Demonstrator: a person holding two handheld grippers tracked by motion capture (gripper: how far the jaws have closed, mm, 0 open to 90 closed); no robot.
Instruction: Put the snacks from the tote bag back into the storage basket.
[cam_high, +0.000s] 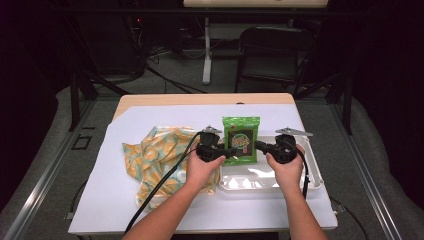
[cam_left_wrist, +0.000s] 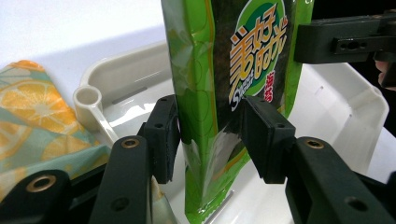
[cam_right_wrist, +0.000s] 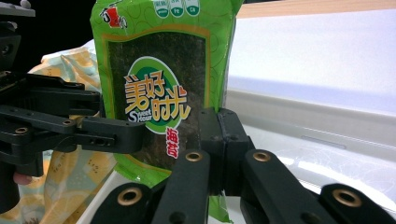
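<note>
Seaweed packet (cam_high: 241, 140) upright between both units, over white tray (cam_high: 312, 170) | right hand-held gripper (cam_right_wrist: 219, 140) clamped on packet edge | left hand-held gripper (cam_left_wrist: 210, 135) jaws astride packet, slack | advise: firm left grip before pulling.

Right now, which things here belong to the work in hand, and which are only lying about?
In the work:
- seaweed packet, held upright over the tray
- white tray
- left gripper, open around the packet
- right gripper, shut on the packet's edge

Lying about:
- lemon-print cloth
- small scoop in the tray
</note>
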